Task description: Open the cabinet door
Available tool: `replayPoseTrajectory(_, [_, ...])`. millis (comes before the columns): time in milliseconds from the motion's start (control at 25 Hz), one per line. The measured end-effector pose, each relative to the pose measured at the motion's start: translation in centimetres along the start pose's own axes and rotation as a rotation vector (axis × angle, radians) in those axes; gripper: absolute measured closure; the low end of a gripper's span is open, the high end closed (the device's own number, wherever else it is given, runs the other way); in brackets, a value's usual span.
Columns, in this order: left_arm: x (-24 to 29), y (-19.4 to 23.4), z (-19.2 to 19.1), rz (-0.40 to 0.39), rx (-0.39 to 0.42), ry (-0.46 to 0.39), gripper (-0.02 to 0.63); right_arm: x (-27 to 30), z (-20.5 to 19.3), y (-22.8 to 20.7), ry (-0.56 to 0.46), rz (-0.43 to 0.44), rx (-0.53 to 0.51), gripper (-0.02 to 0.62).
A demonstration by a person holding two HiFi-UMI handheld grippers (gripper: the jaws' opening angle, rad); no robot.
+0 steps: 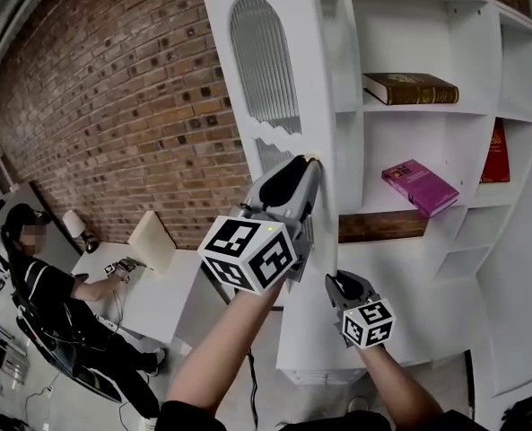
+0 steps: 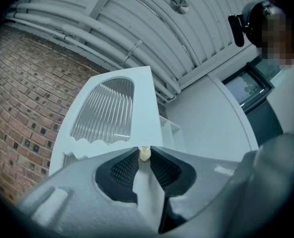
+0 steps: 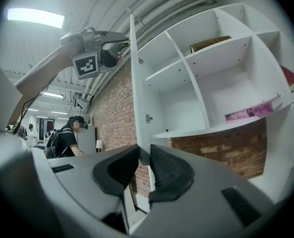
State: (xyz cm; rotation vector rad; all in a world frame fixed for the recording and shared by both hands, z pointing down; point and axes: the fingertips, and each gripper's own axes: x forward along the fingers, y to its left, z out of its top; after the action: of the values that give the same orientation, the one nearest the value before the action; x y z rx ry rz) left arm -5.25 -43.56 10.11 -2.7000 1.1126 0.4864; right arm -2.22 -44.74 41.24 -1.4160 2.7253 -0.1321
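Knob (image 2: 144, 153) between jaws, left gripper view

Left tool (image 1: 309, 164), arm raised, pinched the knob (image 2: 144, 153) of the door (image 1: 266, 61); right tool (image 3: 143, 162), lower, clamped the door's edge.

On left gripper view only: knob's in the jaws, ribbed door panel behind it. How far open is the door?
Observer: In the head view the cabinet door stands well out from the shelves, and the compartments behind it are exposed.
Operator: Where's the right gripper?
Observer: The right gripper is below the knob. Its jaws look closed on the door's free edge.
Operator: Anyone near the door?
Observer: A person sits at a desk off to the left in the head view, apart from the door.
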Motion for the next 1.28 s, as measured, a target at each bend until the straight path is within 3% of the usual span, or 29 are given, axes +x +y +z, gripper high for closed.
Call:
replayPoseTrajectory(560, [-7.8, 3.4, 3.2, -0.096, -0.045, -0.008, 0.520, 0.9, -0.6, 9.3, -0.014, -0.100, -0.038, 0.525])
replayPoseTrajectory(800, [-9.0, 4.4, 3.7, -0.163, -0.094, -0.017, 0.519, 1.5, -0.7, 10.9, -0.019, -0.166, -0.044, 0.525])
replayPoseTrajectory(1080, [-11.2, 6.6, 4.5, -0.219, -0.187, -0.037, 0.518, 3.0, -1.0, 14.2, 0.033, -0.159, -0.086, 0.523])
replayPoseTrajectory(1280, [-12.4, 7.7, 5.1, -0.231, -0.172, -0.043, 0.517, 3.9, -0.9, 15.7, 0.020, -0.153, -0.083, 0.518])
